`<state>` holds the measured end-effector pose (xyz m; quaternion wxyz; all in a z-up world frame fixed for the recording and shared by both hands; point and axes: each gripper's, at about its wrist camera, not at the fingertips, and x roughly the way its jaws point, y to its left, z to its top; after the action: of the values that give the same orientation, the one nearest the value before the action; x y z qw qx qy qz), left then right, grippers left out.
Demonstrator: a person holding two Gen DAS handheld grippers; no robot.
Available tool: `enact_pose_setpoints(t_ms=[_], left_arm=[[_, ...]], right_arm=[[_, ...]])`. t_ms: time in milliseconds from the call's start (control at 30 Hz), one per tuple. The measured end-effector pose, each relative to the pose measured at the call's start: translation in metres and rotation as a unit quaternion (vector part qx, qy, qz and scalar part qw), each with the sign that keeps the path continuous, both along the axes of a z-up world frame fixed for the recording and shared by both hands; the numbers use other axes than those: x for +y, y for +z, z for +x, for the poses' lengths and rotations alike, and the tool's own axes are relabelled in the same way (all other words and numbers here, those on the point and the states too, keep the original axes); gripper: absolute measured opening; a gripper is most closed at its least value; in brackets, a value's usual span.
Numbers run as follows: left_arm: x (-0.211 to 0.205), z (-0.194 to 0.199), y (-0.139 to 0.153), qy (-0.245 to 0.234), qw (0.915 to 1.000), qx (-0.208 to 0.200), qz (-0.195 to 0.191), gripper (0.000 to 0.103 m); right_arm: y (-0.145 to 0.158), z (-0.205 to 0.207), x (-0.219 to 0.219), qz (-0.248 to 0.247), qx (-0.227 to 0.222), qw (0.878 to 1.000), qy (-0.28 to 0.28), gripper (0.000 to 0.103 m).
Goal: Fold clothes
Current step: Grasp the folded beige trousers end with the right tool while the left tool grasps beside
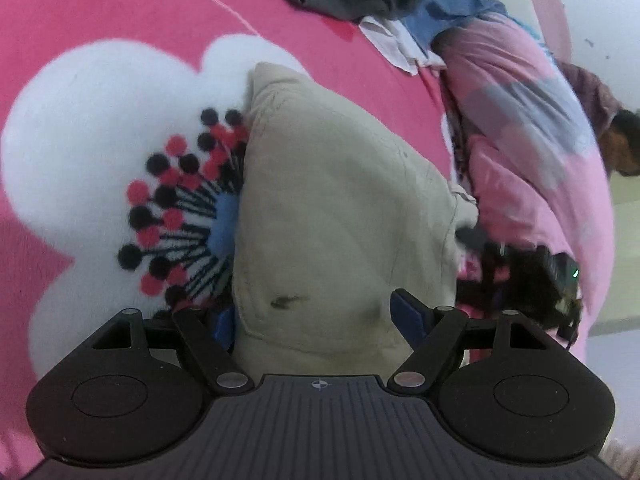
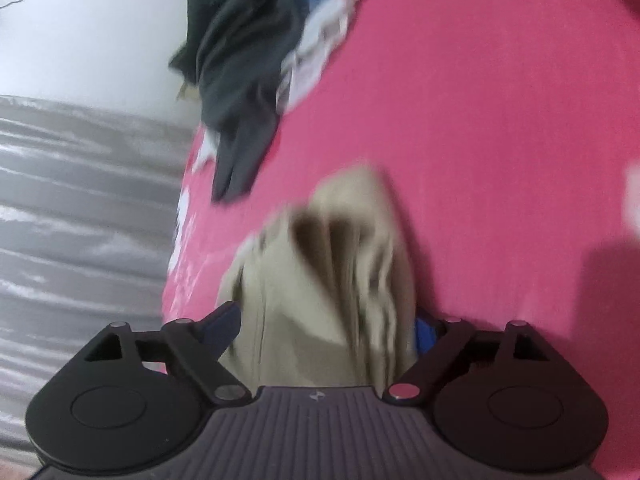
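Left wrist view: the left tool (image 1: 318,320) is spread wide, the beige garment (image 1: 340,208) between its fingers on the pink flowered blanket (image 1: 100,20).

Right wrist view: the right tool (image 2: 324,324) is also spread, straddling the garment's (image 2: 320,280) bunched end; dark clothes (image 2: 240,60) lie beyond it.

I see a beige garment (image 1: 336,208) of matt woven cloth, seamed and creased, at centre frame on a fuzzy pink fleece blanket (image 1: 120,12). My left gripper (image 1: 320,320), along the bottom edge, is matt black plastic with ribbed housing and shiny metal pivot pins. At upper left in the right wrist view, grey flooring (image 2: 80,208) looks glossy, streaked with reflections.
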<state>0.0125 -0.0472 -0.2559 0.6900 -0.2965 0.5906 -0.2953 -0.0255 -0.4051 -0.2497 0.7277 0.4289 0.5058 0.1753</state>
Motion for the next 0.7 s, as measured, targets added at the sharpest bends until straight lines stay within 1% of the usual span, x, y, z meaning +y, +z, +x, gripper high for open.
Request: enact_pose_setpoints(t_ms=[67, 133, 200, 267, 333, 400, 467, 500, 533, 567, 600, 667, 700], left_arm=[[0.001, -0.009, 0.000, -0.023, 0.9997, -0.005, -0.005, 0.077], [0.003, -0.014, -0.003, -0.032, 0.9994, 0.000, -0.011, 0.077], [0.006, -0.013, -0.005, -0.027, 0.9994, 0.007, -0.021, 0.077], [0.006, -0.008, -0.009, -0.019, 0.9992, 0.019, -0.031, 0.075], [0.002, 0.001, -0.009, -0.019, 0.9991, 0.022, -0.032, 0.075], [-0.002, 0.006, -0.009, -0.017, 0.9991, 0.024, -0.030, 0.075], [-0.003, 0.001, -0.007, -0.019, 0.9995, 0.013, -0.021, 0.075], [-0.003, -0.004, -0.005, -0.016, 0.9998, 0.008, -0.013, 0.073], [-0.003, -0.008, -0.002, -0.013, 0.9999, 0.003, -0.004, 0.070], [-0.005, -0.012, 0.001, -0.008, 0.9999, -0.003, 0.005, 0.069], [-0.006, -0.015, 0.004, -0.002, 0.9999, -0.009, 0.014, 0.069], [-0.008, -0.022, 0.012, 0.010, 0.9994, -0.021, 0.027, 0.065], [-0.009, -0.026, 0.016, 0.015, 0.9990, -0.028, 0.032, 0.063]], right_arm=[[-0.003, -0.017, 0.005, 0.015, 0.018, 1.000, 0.016, 0.085], [-0.006, -0.030, 0.011, 0.022, 0.033, 0.999, 0.031, 0.085], [-0.008, -0.034, 0.014, 0.026, 0.038, 0.998, 0.030, 0.085], [-0.012, -0.024, 0.013, 0.040, 0.046, 0.998, 0.017, 0.086], [-0.014, -0.008, 0.012, 0.050, 0.043, 0.998, 0.006, 0.085], [-0.014, 0.006, 0.015, 0.042, 0.034, 0.999, 0.007, 0.085], [-0.013, 0.006, 0.019, 0.031, 0.029, 0.999, 0.006, 0.084], [-0.008, 0.000, 0.023, 0.013, 0.021, 1.000, 0.010, 0.081], [-0.005, -0.006, 0.027, -0.005, 0.017, 1.000, 0.014, 0.071], [-0.002, -0.012, 0.029, -0.018, 0.023, 0.999, 0.014, 0.062], [0.000, -0.017, 0.031, -0.026, 0.027, 0.999, 0.010, 0.057], [0.011, -0.023, 0.037, -0.053, 0.016, 0.998, 0.010, 0.042], [0.018, -0.024, 0.041, -0.067, 0.007, 0.998, 0.014, 0.039]])
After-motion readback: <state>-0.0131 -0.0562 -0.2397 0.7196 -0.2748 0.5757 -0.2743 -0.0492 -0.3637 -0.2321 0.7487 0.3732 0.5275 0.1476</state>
